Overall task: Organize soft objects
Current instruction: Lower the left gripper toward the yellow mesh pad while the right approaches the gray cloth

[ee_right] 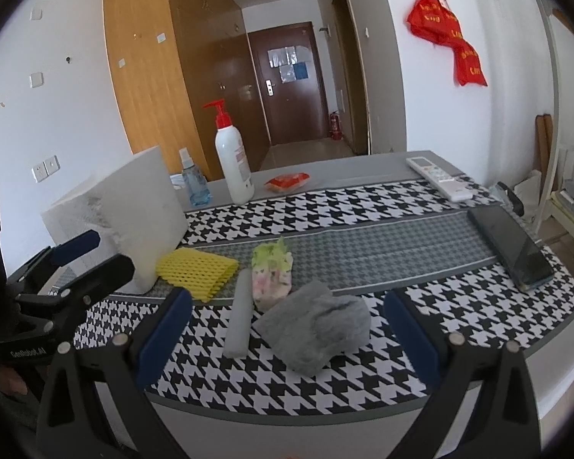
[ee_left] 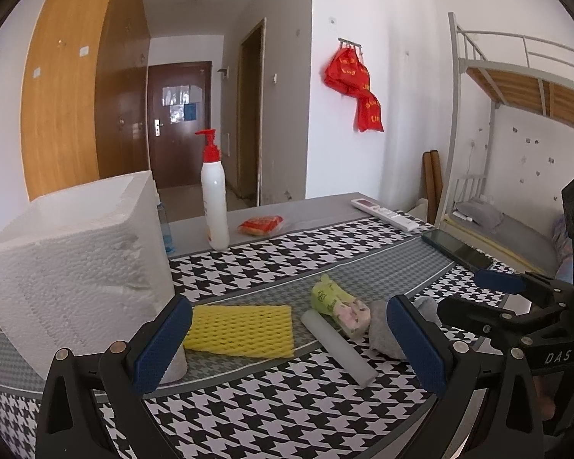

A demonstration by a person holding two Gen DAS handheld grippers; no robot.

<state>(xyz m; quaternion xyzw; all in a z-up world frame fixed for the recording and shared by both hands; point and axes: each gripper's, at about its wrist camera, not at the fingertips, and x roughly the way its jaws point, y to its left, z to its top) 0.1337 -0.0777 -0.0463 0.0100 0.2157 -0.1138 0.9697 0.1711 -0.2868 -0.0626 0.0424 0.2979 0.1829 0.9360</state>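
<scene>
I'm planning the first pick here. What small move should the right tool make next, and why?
Probably ease the right tool forward and down onto the gray cloth: its jaws are open and empty, and the cloth lies directly ahead between them, nearest of the soft items.

Yellow foam net [ee_left: 239, 329], grey cloth [ee_right: 317, 329], black-and-white houndstooth mat [ee_right: 363, 206], red-capped white bottle [ee_right: 233, 160]

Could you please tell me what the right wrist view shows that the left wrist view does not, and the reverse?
Only the right wrist view shows the blue spray bottle in full, the fire extinguisher and the whole grey cloth. Only the left wrist view shows the bunk bed. Both share the yellow foam net, white foam stick, foam box, pump bottle, phone, remote and open left gripper and right gripper.
</scene>
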